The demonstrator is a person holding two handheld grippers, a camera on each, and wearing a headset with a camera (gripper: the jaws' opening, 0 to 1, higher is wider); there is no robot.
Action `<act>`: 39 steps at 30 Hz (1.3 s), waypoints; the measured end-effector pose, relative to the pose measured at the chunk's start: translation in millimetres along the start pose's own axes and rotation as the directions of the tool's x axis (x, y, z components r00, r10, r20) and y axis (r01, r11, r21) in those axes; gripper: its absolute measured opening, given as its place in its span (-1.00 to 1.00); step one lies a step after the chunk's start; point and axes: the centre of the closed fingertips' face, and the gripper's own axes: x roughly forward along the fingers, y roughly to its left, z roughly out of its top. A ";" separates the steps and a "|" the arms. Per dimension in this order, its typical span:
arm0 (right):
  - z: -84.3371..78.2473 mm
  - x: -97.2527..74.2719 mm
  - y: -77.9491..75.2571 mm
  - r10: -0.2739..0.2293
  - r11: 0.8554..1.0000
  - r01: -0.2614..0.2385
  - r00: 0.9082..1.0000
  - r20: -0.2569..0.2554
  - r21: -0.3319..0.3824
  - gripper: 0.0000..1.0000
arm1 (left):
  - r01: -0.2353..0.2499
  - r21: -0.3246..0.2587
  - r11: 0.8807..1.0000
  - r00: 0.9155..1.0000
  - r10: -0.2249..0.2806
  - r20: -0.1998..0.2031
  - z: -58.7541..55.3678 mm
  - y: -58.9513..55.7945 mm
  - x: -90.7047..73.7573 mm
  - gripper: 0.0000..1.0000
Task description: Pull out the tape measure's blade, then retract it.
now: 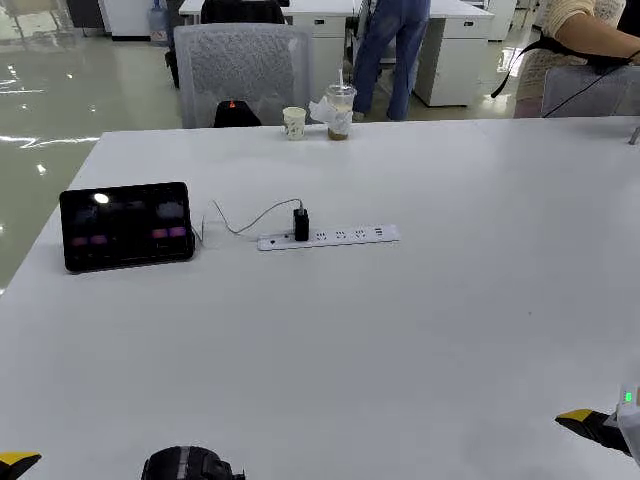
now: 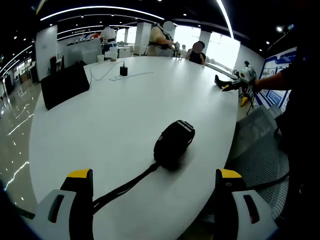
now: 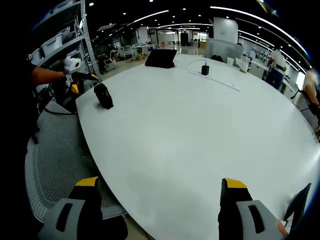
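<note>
Tape measure [image 2: 174, 142] is lying on the desk [image 1: 420, 330] by its near edge, no blade showing, black strap [image 2: 125, 187] trailing off it toward the left tool [image 2: 155, 200]. Left tool is hovering just short of the tape measure, jaws spread, gripping nothing. Right tool [image 3: 162, 210] is sitting well apart from it, also spread and empty. Looks like nothing's started: grab, pull-out and retract are all pending.
</note>
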 end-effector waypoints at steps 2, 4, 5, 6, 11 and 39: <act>0.5 1.1 2.5 0.014 1.000 -0.014 1.000 -0.004 -0.005 0.98 | 0.006 0.010 1.000 1.000 -0.006 0.000 0.4 -0.2 0.3 0.98; 6.3 2.5 1.9 0.010 1.000 -0.010 1.000 0.015 -0.027 0.98 | 0.017 0.029 0.999 1.000 -0.017 -0.006 0.6 -1.3 0.8 0.98; 6.7 2.5 2.4 0.011 1.000 -0.011 1.000 0.013 -0.026 0.98 | 0.018 0.032 0.999 1.000 -0.018 -0.009 0.6 -1.2 0.9 0.98; 8.2 3.8 3.5 0.018 1.000 -0.018 1.000 0.008 -0.024 0.98 | 0.021 0.037 0.999 1.000 -0.021 -0.012 1.2 -0.9 1.1 0.98; 23.6 8.5 14.2 0.066 0.996 -0.064 0.997 0.038 -0.058 0.98 | 0.035 0.062 0.997 0.999 -0.035 -0.014 8.1 -0.8 1.9 0.98; 69.4 65.3 49.0 0.165 0.956 -0.154 0.986 0.022 -0.250 0.98 | 0.208 0.331 0.921 0.969 -0.148 -0.197 13.8 -17.0 28.4 0.91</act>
